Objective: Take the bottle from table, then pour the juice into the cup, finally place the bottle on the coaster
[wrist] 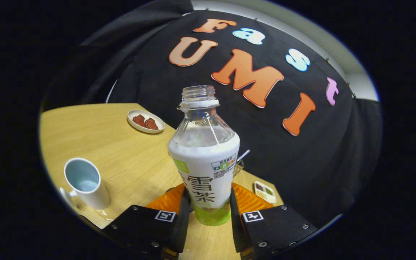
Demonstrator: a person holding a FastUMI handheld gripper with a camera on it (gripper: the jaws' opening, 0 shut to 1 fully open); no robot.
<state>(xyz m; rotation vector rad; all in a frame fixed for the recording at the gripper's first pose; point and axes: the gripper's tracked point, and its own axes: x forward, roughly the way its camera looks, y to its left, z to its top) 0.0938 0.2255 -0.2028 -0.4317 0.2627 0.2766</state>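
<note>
now | gripper (pixel 208 213) clamps bottle (pixel 205 159) | uncapped, upright | cup (pixel 85 184) nearby

Bottle (pixel 205 173) between the tool's (pixel 206 213) fingers (both touching), cup (pixel 85 184) left, on the table (pixel 128 151).

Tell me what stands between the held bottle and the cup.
Nothing visible does. The tool is shut on the uncapped bottle, and only bare table lies between it and the cup. The small dish sits well beyond that path.

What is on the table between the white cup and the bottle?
Nothing: in the gripper view, bare wooden table lies between the cup and the bottle. The gripper fingers are shut on the bottle's lower part.
</note>
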